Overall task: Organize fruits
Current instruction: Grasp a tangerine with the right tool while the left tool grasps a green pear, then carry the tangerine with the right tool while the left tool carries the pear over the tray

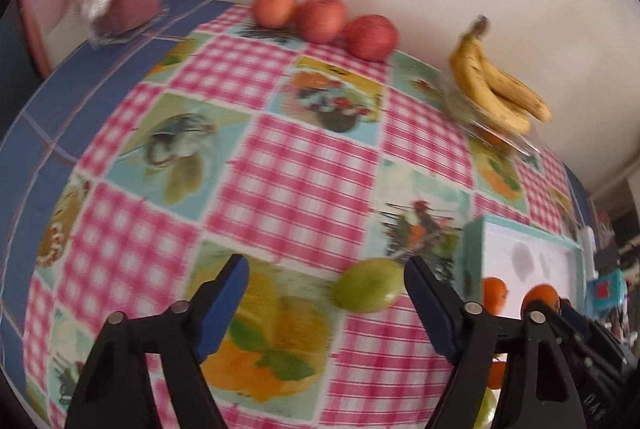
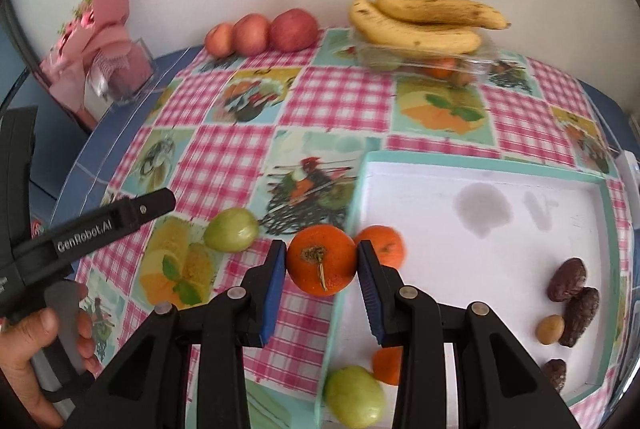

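Right tongs (image 2: 321, 269) grasp a round orange tangerine (image 2: 321, 260), due in the white tray (image 2: 480, 253); left tongs (image 1: 326, 283) released, empty.

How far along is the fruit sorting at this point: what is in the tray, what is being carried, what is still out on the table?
Done: the white tray holds an orange, a green fruit and brown dried fruits. In hand: the right gripper is shut on another orange at the tray's edge. Left: a green fruit lies on the cloth by the open left gripper; the apples and bananas sit at the back.
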`<state>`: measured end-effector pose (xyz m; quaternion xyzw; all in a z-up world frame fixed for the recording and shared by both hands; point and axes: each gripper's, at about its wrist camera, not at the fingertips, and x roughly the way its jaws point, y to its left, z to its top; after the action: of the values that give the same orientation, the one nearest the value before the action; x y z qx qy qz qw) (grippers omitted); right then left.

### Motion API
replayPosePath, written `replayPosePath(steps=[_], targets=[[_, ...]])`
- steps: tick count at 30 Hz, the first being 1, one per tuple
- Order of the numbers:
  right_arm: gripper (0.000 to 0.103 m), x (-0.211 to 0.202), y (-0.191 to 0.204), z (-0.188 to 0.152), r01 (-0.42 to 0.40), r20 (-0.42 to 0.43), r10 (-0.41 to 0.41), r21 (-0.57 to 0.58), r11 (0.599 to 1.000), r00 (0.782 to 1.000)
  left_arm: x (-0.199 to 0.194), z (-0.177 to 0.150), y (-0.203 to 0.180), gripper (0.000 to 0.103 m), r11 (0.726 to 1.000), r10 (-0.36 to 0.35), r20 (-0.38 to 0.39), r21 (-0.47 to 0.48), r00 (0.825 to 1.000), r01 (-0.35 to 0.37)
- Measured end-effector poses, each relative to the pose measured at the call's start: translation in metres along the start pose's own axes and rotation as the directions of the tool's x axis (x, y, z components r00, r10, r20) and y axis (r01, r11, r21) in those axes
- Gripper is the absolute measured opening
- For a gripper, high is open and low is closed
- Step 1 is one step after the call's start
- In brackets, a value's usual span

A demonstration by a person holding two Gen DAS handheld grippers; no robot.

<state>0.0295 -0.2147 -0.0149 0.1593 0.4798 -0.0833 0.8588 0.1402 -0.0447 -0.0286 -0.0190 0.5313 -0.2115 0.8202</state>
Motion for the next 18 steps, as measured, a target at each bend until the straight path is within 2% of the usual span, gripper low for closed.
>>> replayPosePath(steps=[1,6,11,18], targets=[[0.037,-0.002,-0.003,0.000,0.004,0.005,-0.004,0.006,1.000,1.000,0.003,-0.001,-0.005,0.069,1.000,-0.014,-0.007,0.014,1.000,0.014],[0.037,-0.012,-0.026,-0.001,0.004,0.029,-0.006,0.069,0.998,1.000,0.018,-0.007,-0.025,0.060,0.998,-0.011,-0.038,0.069,0.999,0.013],[0.037,-0.016,-0.043,-0.003,0.009,0.027,-0.012,0.103,0.995,1.000,0.029,-0.010,-0.032,0.059,0.997,-0.002,-0.055,0.082,0.998,0.007],[0.037,-0.019,-0.056,-0.006,0.002,0.024,-0.006,0.129,0.992,1.000,0.044,-0.010,-0.030,0.059,0.999,0.008,-0.074,0.046,0.997,-0.005]])
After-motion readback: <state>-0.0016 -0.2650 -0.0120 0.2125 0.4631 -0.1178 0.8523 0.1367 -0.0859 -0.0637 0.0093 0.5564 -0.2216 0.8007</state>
